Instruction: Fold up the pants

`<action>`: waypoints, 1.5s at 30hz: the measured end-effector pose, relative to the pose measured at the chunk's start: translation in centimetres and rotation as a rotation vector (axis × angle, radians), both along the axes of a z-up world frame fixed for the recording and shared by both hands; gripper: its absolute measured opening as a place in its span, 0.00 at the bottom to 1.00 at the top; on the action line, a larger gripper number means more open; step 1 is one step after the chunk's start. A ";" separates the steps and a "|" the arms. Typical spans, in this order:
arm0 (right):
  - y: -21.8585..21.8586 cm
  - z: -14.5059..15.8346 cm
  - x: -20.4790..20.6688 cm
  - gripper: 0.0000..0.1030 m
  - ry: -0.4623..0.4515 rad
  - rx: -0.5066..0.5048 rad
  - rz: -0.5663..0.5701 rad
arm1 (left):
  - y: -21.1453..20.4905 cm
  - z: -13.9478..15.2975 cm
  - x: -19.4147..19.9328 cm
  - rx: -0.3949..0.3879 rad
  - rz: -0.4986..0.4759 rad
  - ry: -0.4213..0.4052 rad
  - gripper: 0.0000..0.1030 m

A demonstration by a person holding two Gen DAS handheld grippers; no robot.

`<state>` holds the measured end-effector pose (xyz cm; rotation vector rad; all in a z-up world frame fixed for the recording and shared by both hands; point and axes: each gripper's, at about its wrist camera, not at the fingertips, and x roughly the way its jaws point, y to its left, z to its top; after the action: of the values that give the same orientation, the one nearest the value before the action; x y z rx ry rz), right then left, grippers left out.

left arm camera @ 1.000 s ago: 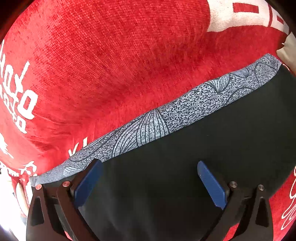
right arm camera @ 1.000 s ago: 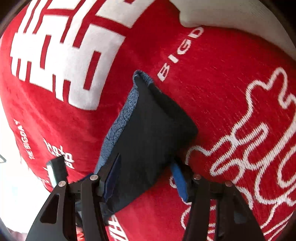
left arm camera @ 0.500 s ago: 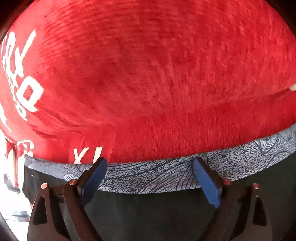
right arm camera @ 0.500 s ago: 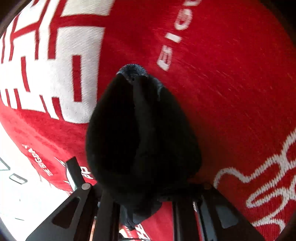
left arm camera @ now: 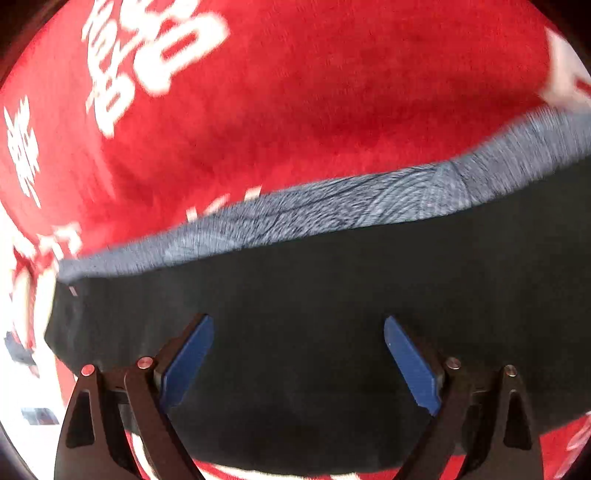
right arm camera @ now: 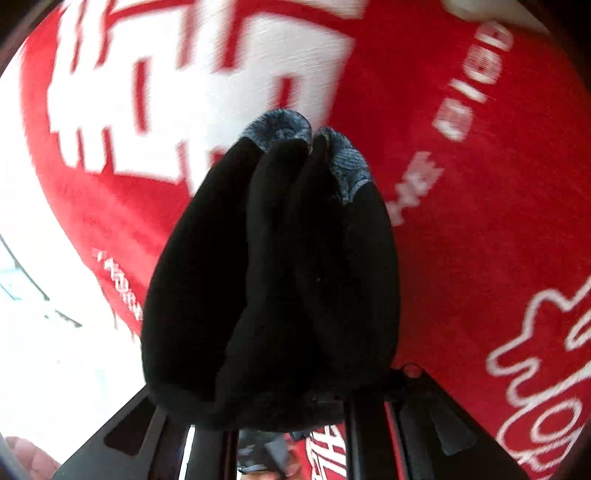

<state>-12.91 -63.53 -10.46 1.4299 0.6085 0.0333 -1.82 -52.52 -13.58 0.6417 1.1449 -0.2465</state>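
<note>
The pants (left arm camera: 303, 295) are black with a grey patterned band (left arm camera: 332, 206) along their far edge. In the left wrist view they lie flat on a red blanket. My left gripper (left arm camera: 298, 350) is open over the black cloth, blue pads (left arm camera: 188, 354) wide apart, holding nothing. In the right wrist view a bunched, folded wad of the pants (right arm camera: 269, 280) fills the middle, its grey band (right arm camera: 280, 127) at the top. My right gripper (right arm camera: 288, 413) is shut on this wad; its fingertips are hidden under the cloth.
A red blanket (left arm camera: 295, 92) with white lettering covers the surface under everything; it also shows in the right wrist view (right arm camera: 480, 221). A white cushion corner (right arm camera: 491, 14) lies at the far edge. Bright floor (right arm camera: 44, 332) shows past the blanket's left edge.
My right gripper has closed on the pants and bunched them up, lifting the wad. My left gripper moved back over the black cloth, still open. The views are blurred by motion.
</note>
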 end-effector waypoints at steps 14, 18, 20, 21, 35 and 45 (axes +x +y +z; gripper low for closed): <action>19.3 9.3 12.8 0.14 0.117 -0.515 0.299 | 13.8 7.9 5.9 -0.151 0.035 0.019 0.92; 27.4 5.3 17.3 0.14 0.286 -0.712 0.372 | 21.6 6.4 9.2 -0.090 0.095 0.029 0.92; 30.9 2.9 18.7 0.14 0.369 -0.817 0.402 | 24.6 5.4 10.5 -0.075 0.146 0.048 0.92; 33.1 1.3 19.6 0.14 0.434 -0.896 0.425 | 26.3 4.9 11.1 -0.071 0.174 0.057 0.92; 43.8 3.2 15.5 0.62 0.404 -1.102 0.612 | 33.7 5.0 14.0 -0.095 0.278 0.059 0.92; 27.8 5.9 14.0 0.19 0.498 -0.730 0.408 | 25.5 8.0 11.9 -0.251 0.132 0.164 0.92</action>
<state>1.04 -35.72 -4.54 0.5813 1.1747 -0.2104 10.06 -27.00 -5.58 0.3274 1.2839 -0.3289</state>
